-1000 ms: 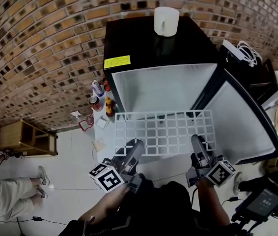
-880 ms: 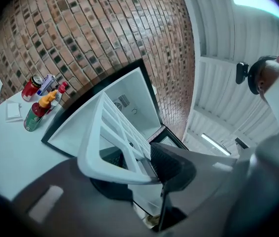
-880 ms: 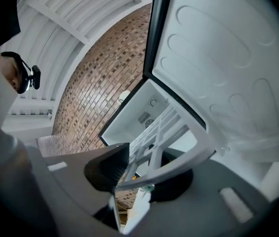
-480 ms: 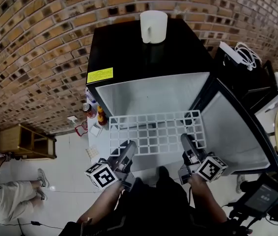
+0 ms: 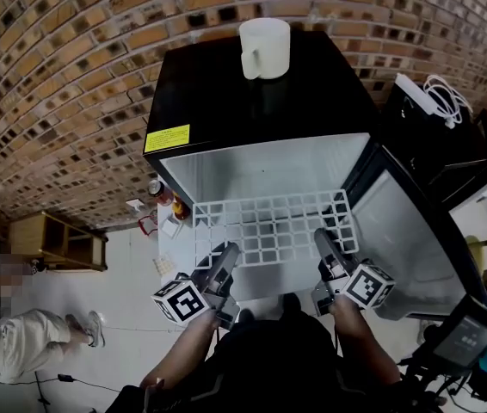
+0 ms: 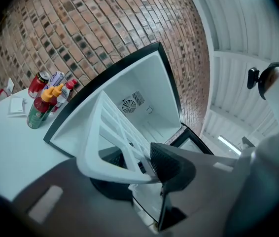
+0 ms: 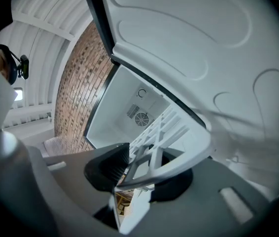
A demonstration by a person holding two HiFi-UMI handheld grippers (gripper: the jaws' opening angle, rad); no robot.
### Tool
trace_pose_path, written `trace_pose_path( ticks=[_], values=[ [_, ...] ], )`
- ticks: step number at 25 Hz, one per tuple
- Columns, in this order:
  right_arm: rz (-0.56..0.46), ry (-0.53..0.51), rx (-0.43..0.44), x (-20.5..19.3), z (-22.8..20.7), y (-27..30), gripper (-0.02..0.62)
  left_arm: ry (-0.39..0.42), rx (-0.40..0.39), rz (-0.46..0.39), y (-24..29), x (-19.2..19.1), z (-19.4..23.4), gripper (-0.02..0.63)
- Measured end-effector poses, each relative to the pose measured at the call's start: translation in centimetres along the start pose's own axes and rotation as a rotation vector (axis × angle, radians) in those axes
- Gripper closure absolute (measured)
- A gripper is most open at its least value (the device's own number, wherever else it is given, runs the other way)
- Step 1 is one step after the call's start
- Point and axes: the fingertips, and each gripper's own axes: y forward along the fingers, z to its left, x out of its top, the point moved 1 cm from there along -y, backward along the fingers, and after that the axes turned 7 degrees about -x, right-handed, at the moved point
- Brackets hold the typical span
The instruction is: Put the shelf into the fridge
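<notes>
Left gripper (image 5: 226,253) (image 6: 139,169): jaws clamped on the near left rim of the shelf (image 5: 269,227) (image 6: 111,132).
Right gripper (image 5: 323,239) (image 7: 139,174): jaws clamped on the near right rim of the same shelf.
Shelf: white open grid, held about level between both grippers, reaching ahead of them to the open front of the fridge (image 5: 261,101).
Fridge: black, directly ahead of the grippers; white interior, round fan grille (image 6: 128,105) (image 7: 141,118) in its back wall.
Door (image 5: 407,222): swung open, just beside the right gripper.
Mug (image 5: 263,48): white, on the fridge top, beyond the shelf.
Bottles and cans (image 5: 164,198) (image 6: 43,100): clustered to the left gripper's outer side, by the brick wall (image 5: 54,76).
</notes>
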Motion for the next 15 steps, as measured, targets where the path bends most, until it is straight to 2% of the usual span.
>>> trace_pose_path(
  ticks=[11, 15],
  values=[
    [0.029, -0.011, -0.017, -0.2, -1.3, 1.3, 0.460, -0.074, 0.000, -0.011, 0.7, -1.3, 2.2, 0.503],
    [0.036, -0.002, -0.011, -0.1, -1.3, 1.7, 0.462, -0.072, 0.002, -0.014, 0.9, -1.2, 2.5, 0.503]
  ],
)
